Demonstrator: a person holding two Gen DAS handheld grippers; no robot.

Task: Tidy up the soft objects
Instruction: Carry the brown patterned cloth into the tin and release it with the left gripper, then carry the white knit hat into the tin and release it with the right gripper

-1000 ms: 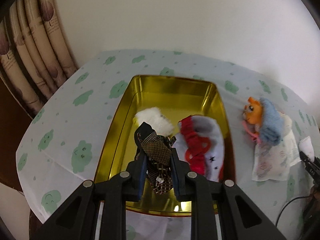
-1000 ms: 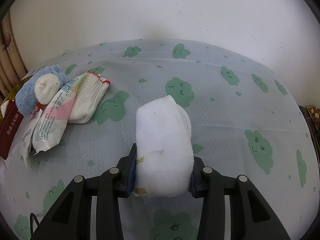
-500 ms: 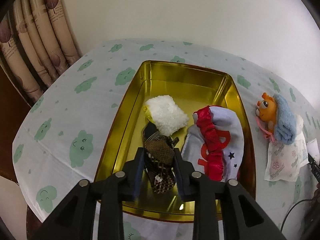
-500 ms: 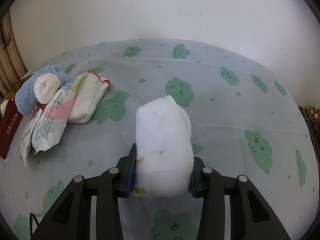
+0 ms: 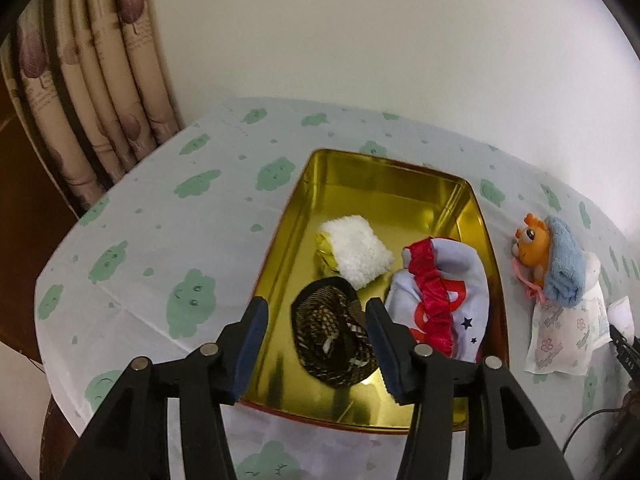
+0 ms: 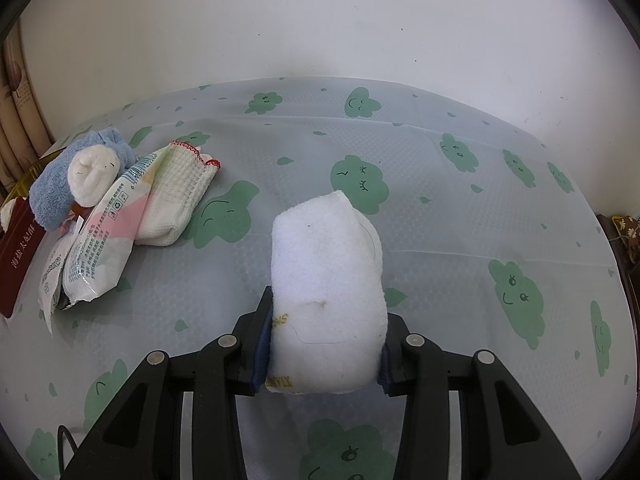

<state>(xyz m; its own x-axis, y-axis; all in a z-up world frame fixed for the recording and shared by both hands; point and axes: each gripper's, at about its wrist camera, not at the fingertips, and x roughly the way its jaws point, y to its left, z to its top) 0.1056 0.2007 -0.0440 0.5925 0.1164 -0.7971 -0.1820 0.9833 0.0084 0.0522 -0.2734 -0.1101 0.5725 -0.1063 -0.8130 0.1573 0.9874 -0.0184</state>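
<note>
A gold metal tray [image 5: 352, 168] lies on the cloud-print tablecloth. Inside it rest a fluffy white pad [image 5: 358, 254], a white cloth with red ruffle [image 5: 440, 300] and a brown patterned cloth [image 5: 332, 336]. My left gripper [image 5: 316, 332] hangs over the tray's near end, its jaws opening; the brown cloth lies loose on the tray floor between them, clear of the pads. In the right wrist view my right gripper [image 6: 324, 344] is shut on a folded white towel [image 6: 326, 272], which it holds above the table.
An orange and blue plush toy [image 5: 554, 258] lies on a tissue pack [image 5: 564, 332] right of the tray. The right wrist view shows the same blue plush [image 6: 76, 176], a wipes pack [image 6: 104, 240], a white knit cloth [image 6: 176, 196] and a red booklet [image 6: 18, 248]. Curtains [image 5: 92, 92] hang far left.
The left gripper's jaws have spread apart and let go of the brown patterned cloth, which now lies flat in the tray. The right gripper and its towel have not moved.
</note>
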